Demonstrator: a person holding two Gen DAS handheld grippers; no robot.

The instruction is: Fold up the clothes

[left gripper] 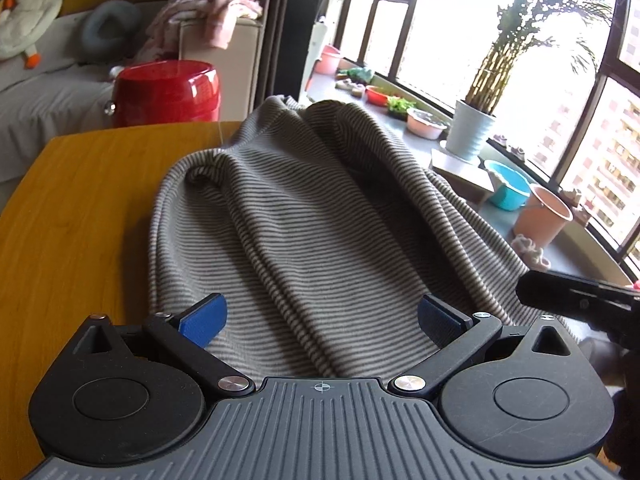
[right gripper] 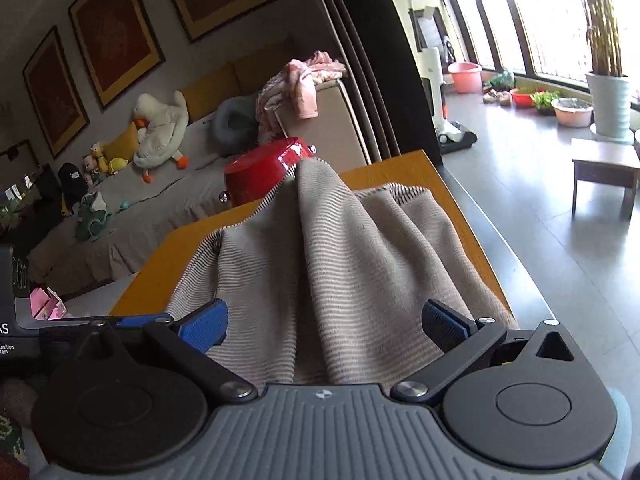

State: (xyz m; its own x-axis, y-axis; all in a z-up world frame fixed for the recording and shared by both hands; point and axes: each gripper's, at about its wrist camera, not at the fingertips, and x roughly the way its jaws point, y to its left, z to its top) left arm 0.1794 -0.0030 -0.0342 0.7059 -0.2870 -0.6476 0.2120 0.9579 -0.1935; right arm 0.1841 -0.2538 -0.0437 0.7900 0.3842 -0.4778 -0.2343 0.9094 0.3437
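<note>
A grey striped garment (left gripper: 304,216) lies bunched in long folds on the yellow wooden table (left gripper: 76,216). My left gripper (left gripper: 322,320) is open, its blue pads (left gripper: 204,320) wide apart over the garment's near edge, cloth running between them. The right gripper's black body (left gripper: 580,300) shows at the right edge of the left wrist view. In the right wrist view the same garment (right gripper: 340,240) rises in a peaked fold on the table (right gripper: 400,172). My right gripper (right gripper: 324,322) is open too, cloth lying between its fingers. The left gripper (right gripper: 120,322) sits just to its left.
A red round stool (left gripper: 168,92) stands beyond the table's far edge, with a sofa (right gripper: 168,196) carrying plush toys behind it. A window ledge (left gripper: 460,160) with basins and a potted plant (left gripper: 472,128) runs along the right. A low wooden stool (right gripper: 604,172) stands on the floor.
</note>
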